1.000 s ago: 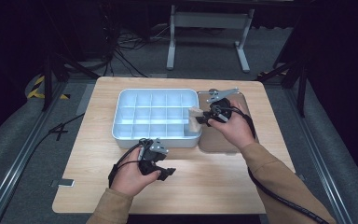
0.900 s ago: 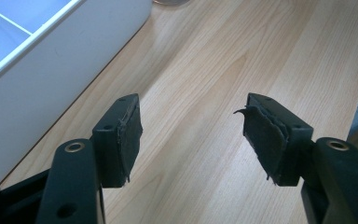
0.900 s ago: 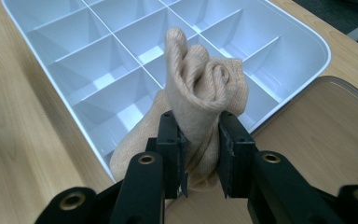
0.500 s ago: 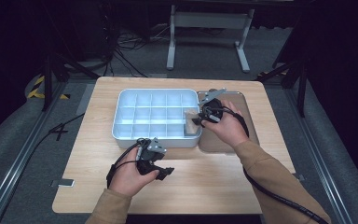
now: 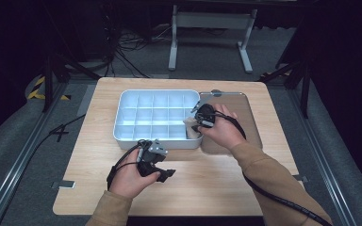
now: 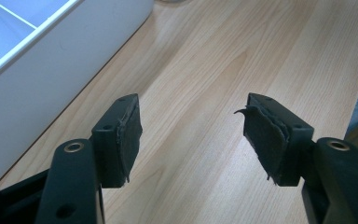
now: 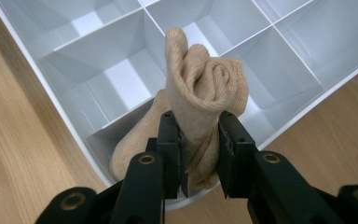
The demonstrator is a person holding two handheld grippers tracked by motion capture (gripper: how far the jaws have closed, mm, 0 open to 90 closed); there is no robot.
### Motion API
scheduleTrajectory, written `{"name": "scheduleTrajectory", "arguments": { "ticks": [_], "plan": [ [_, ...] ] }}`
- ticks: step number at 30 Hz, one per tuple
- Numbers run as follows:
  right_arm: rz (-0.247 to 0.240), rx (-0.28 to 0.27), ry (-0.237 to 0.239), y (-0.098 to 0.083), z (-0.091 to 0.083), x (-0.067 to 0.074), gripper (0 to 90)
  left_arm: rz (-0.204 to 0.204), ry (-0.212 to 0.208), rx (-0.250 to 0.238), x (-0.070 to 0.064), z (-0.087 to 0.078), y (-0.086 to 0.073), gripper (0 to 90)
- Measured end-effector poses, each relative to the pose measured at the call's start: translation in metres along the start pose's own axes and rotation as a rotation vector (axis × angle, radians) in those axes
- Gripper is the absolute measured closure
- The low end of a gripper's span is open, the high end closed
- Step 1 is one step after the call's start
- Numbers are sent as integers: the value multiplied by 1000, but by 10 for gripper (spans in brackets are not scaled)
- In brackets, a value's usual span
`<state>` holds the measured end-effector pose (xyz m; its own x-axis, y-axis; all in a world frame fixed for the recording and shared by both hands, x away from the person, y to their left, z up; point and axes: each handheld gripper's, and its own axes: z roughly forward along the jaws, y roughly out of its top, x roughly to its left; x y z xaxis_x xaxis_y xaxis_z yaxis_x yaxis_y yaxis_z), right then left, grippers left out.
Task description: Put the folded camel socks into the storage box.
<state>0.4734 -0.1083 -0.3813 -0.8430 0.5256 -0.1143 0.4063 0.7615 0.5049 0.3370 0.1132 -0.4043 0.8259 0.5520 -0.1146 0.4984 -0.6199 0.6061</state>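
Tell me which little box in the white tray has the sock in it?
The corner compartment of the white tray, nearest the person's right hand. The right gripper holds the rolled tan sock over it; the other compartments look empty.

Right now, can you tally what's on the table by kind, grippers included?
White divided tray: 1
Beige rolled sock, clamped in the right gripper over the tray's corner compartment: 1
Flat grey lid or board beside the tray: 1
Grippers: 2, counting the left gripper, jaws open over bare wood
Total: 5
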Motion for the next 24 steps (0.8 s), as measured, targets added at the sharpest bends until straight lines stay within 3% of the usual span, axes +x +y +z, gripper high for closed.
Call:
{"name": "scheduleTrajectory", "arguments": {
  "ticks": [5, 12, 24],
  "plan": [
    [0, 74, 1, 5, 7, 3, 734, -9, -7, 5, 0, 0, -1, 375],
    [11, 124, 10, 6, 16, 5, 734, -1, -2, 8, 0, -1, -2, 375],
    [-2, 222, 20, 11, 39, 5, 729, -29, 16, 9, 1, -9, -13, 373]
  ]
}}
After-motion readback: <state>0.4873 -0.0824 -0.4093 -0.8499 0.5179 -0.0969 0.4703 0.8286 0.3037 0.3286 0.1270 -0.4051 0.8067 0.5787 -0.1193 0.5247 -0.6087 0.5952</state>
